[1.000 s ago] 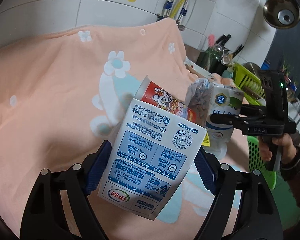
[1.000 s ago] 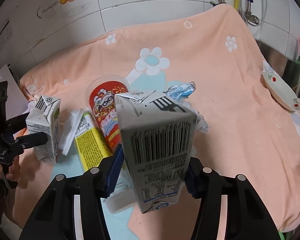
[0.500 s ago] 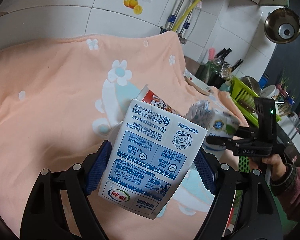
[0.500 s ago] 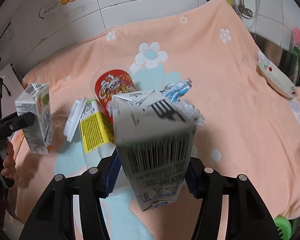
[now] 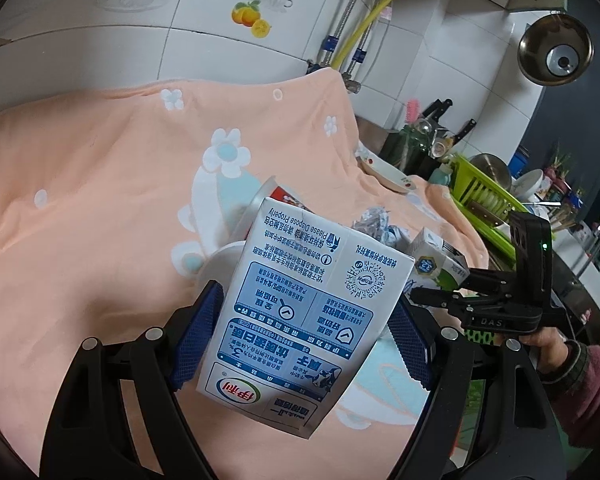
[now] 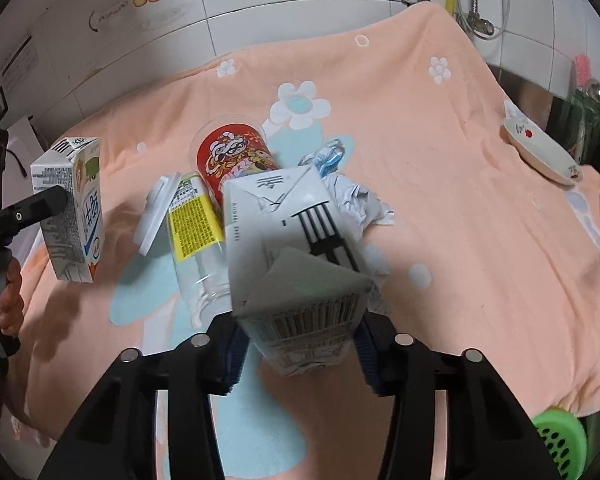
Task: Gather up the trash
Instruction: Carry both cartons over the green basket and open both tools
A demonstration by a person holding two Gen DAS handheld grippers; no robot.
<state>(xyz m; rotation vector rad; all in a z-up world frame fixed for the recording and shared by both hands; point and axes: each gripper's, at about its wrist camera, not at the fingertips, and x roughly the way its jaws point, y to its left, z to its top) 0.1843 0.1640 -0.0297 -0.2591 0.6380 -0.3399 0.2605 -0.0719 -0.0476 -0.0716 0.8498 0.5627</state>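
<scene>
My left gripper (image 5: pixel 304 336) is shut on a blue-and-white milk carton (image 5: pixel 300 304), held upside down above the peach flowered cloth (image 5: pixel 100 200). The same carton (image 6: pixel 72 208) hangs at the far left of the right wrist view. My right gripper (image 6: pixel 300 356) is shut on a grey-and-white carton (image 6: pixel 296 248) that leans forward and shows its folded top; the jaws are closing on its lower end. On the cloth beyond it lie a red printed cup (image 6: pixel 232 160), a clear bottle with a yellow label (image 6: pixel 194 224), a white lid (image 6: pixel 156 212) and crumpled wrappers (image 6: pixel 356 200).
A white saucer (image 6: pixel 540 152) sits at the cloth's right edge. A green perforated basket (image 6: pixel 560 440) shows below the cloth's near right corner. To the right stand a green dish rack (image 5: pixel 484 196), knives and a hanging steel bowl (image 5: pixel 556 48). A tiled wall runs behind.
The grey-and-white carton has tipped forward in the right gripper, whose jaws have narrowed. The right gripper has drawn back from the pile. The left carton has risen a little.
</scene>
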